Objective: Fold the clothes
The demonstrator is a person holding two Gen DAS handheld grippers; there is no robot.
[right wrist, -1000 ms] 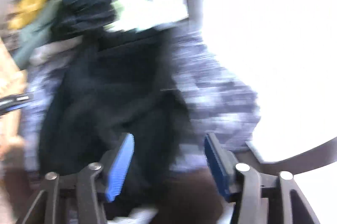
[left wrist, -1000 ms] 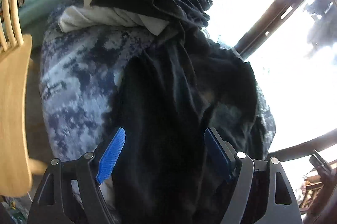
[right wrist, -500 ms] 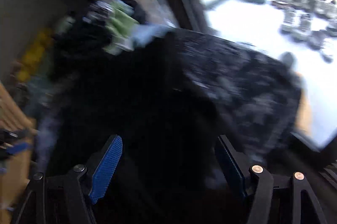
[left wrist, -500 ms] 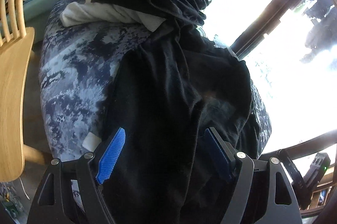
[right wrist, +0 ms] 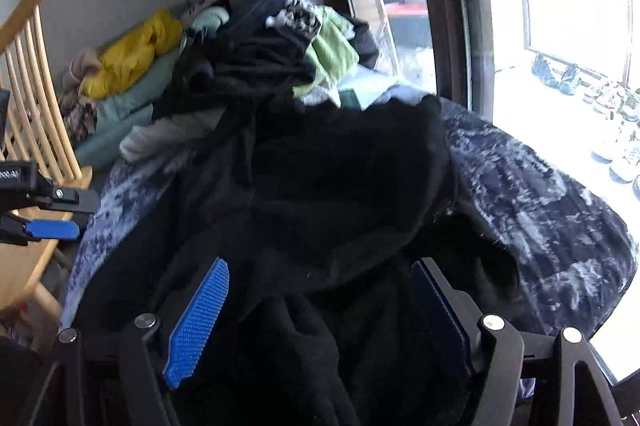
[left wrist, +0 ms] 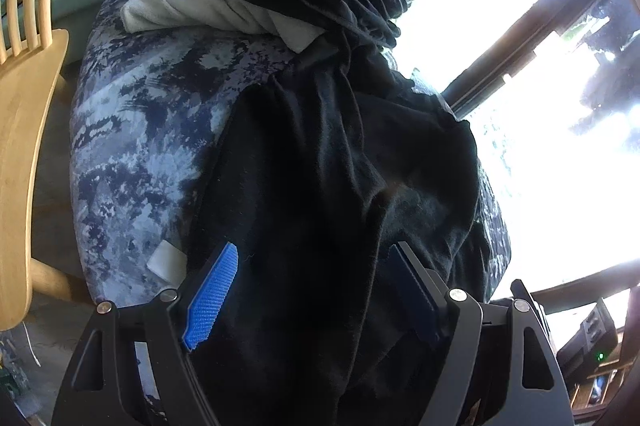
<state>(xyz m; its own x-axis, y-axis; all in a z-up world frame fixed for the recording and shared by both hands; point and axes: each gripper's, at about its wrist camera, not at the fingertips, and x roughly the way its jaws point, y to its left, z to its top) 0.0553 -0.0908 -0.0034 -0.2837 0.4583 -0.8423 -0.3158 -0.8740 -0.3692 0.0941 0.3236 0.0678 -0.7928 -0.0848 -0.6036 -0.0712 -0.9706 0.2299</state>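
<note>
Black fabric fills both wrist views: a black garment (left wrist: 340,161) lies rumpled and spread over a blue-and-white mottled cushion (left wrist: 136,129), its near end running beneath both tools. The left tongs (left wrist: 312,282) hang over it with their blue pads well apart, cloth under the gap but not pinched. The right tongs (right wrist: 320,302) are widening, pads clear of the bunched folds between them. At the cushion's far end sits a pile of clothes (right wrist: 280,53), dark pieces mixed with green and white. A wooden chair (left wrist: 24,129) stands beside the cushion's left edge. Bright windows (right wrist: 560,5) lie behind.
</note>
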